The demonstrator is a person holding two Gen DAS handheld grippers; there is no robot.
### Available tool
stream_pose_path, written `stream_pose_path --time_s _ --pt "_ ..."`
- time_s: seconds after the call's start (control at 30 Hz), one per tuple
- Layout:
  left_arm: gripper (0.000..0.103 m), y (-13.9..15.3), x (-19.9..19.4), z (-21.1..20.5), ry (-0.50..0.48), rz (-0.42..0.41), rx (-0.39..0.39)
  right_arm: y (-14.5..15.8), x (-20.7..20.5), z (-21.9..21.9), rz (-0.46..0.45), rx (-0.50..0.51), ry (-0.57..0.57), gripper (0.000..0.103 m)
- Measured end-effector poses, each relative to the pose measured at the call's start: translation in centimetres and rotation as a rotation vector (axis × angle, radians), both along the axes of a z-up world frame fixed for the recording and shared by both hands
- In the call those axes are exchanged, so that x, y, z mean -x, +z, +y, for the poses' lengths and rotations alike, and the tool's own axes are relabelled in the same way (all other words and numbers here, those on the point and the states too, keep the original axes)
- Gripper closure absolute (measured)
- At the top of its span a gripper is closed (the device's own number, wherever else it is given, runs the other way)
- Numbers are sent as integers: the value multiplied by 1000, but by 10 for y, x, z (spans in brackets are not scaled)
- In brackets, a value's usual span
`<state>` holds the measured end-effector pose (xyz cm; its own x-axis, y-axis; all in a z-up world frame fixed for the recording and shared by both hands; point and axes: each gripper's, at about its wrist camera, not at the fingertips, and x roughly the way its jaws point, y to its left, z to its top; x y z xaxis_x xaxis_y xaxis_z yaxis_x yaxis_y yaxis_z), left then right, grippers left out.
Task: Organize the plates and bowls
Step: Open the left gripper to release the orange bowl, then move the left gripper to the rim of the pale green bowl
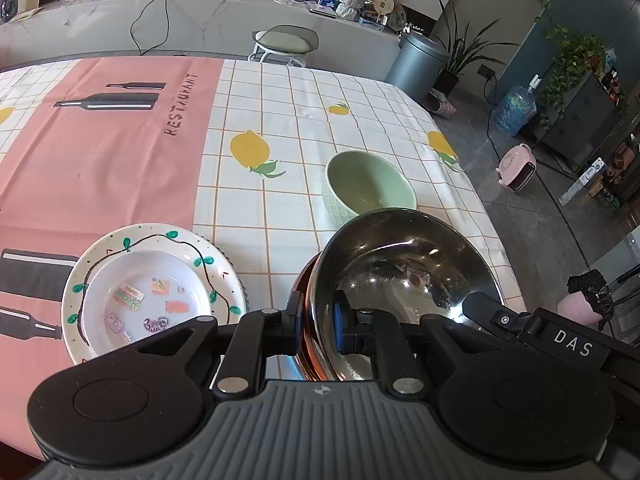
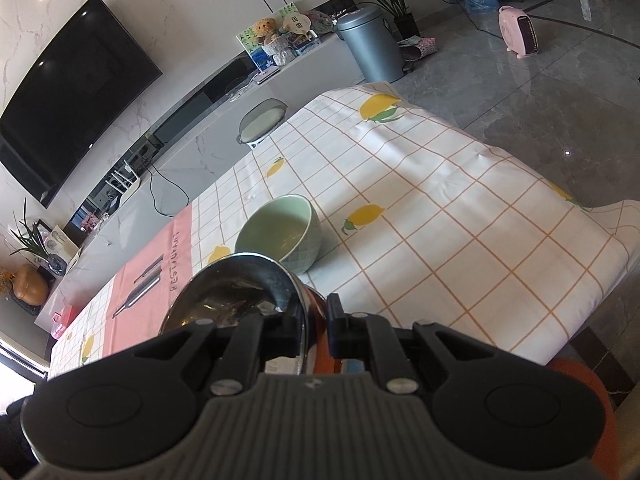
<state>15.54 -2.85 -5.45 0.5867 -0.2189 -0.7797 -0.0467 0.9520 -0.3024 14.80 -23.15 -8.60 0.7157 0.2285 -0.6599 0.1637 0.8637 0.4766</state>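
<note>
A steel bowl (image 1: 404,264) with a copper-coloured outside is held by both grippers. My left gripper (image 1: 318,320) is shut on its near rim. My right gripper (image 2: 314,316) is shut on the rim of the same steel bowl (image 2: 228,292) from the other side; its tip also shows in the left wrist view (image 1: 480,304). A green bowl (image 1: 366,184) stands upright on the tablecloth just beyond the steel bowl, also in the right wrist view (image 2: 280,232). A small white dish with stickers (image 1: 148,296) lies on a leaf-patterned plate (image 1: 200,248) at the left.
The table (image 1: 280,92) has a checked lemon cloth with a pink panel. Its right edge drops to a grey floor (image 2: 520,80). A stool (image 1: 286,42), a bin (image 1: 420,64) and a pink heater (image 1: 516,168) stand beyond the table.
</note>
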Motion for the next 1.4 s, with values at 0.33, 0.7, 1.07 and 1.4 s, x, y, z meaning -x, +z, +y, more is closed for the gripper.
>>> stream_pose_path --time_s 0.33,0.7,1.07,1.4 --pt "86 -2 -2 -5 -27 -8 -23 -3 -6 4 -1 36 -5 93" --pt "78 3 -2 -3 -29 -25 -8 -4 -5 6 2 49 -5 90" --pt "68 19 -1 -7 -36 -98 -53 5 -6 1 -29 70 -16 84" --pt "68 35 -20 -4 -76 -122 -24 22 -24 -1 -60 93 26 70"
